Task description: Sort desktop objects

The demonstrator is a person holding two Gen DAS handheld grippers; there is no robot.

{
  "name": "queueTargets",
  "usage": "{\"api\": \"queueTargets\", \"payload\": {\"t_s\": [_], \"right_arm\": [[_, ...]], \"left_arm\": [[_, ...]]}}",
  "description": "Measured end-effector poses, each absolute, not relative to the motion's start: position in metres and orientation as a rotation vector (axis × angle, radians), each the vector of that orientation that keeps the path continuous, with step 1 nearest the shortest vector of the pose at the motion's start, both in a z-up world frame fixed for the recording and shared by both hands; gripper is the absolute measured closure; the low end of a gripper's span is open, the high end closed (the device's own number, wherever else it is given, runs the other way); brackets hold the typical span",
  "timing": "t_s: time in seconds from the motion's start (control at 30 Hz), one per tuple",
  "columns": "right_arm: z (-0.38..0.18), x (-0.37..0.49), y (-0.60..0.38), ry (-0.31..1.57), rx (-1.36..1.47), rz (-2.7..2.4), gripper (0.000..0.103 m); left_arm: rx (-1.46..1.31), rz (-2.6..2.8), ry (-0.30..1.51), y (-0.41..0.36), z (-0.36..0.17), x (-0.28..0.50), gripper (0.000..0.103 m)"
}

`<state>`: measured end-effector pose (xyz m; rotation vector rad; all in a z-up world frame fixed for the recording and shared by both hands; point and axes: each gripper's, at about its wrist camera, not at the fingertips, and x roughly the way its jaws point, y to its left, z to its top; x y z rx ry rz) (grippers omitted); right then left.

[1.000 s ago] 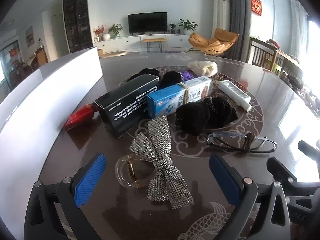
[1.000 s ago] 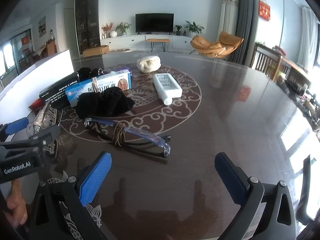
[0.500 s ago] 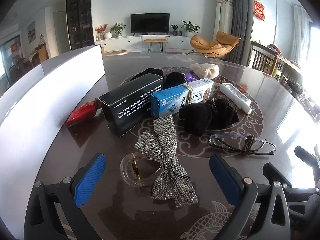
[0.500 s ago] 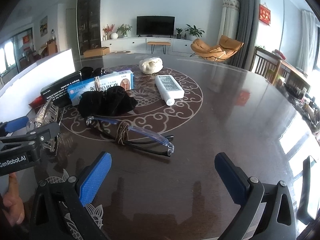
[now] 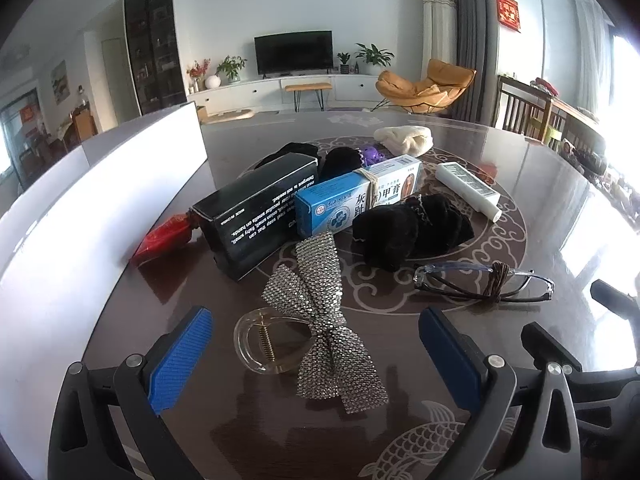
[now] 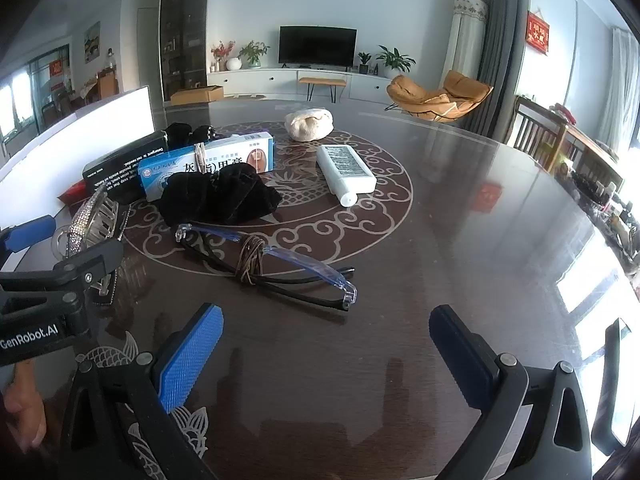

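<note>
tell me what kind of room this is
Most likely a home living and dining room: a TV on a long white cabinet, an orange lounge chair, and a big dark table strewn with small household items.

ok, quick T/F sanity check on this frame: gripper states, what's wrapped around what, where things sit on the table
1. Both grippers are open and hold nothing. True: the left gripper and right gripper have their fingers spread, with nothing between them.
2. A brown cord is wound around the glasses. True.
3. The white bottle stands upright. False: it lies flat on the table.
4. The rhinestone bow clip lies right in front of the left gripper. True.
5. The blue and white box rests on top of the black box. False: they sit side by side on the table.
6. The black scrunchie is looped around the glasses. False: it lies behind them.
</note>
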<state>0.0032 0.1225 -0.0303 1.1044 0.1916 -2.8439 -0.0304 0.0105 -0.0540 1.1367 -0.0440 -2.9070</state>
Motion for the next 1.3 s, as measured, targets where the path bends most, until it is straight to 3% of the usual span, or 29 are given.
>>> {"api": "queueTargets", "payload": {"t_s": [0.27,1.3], "right_arm": [[-0.0297,0.0041,0.1241,0.177,1.098,-2.84,0.0],[-0.0307,0.0043,0.1224,0.181,1.107,-2.822,0.0]], "left_arm": [[1.155,-2.889,0.046,0.0013,-0.0556,-0.0328,0.0],[1.143,-2.898,0.036,0.0031,-0.0559,-0.0311,0.0]]}}
